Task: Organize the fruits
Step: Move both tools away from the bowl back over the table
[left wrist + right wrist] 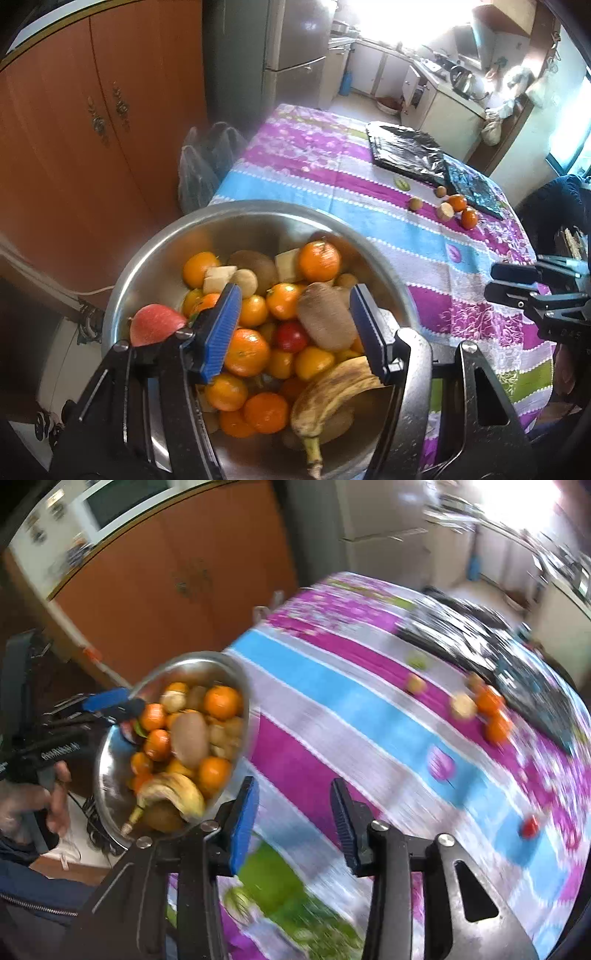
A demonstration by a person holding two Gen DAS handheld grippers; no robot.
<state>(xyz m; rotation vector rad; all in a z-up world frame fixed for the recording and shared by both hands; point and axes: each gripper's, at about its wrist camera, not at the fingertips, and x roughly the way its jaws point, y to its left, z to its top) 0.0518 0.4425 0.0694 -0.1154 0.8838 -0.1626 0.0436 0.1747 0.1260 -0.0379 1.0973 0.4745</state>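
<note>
Left tongs (295, 325) gaped empty over the full bowl (147, 254); right tongs (291, 819), also apart, should head for loose fruit (495, 716) at two o'clock on the tabletop (332, 709), closing gently.

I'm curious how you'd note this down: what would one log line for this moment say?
left gripper: open over bowl of fruit | right gripper: open, empty, above tablecloth | loose fruit on far table

Steel bowl (147, 251) holds orange tangerines (319, 260), brown kiwi (325, 317); tablecloth (332, 162) striped magenta, blue, perhaps lilac.
</note>
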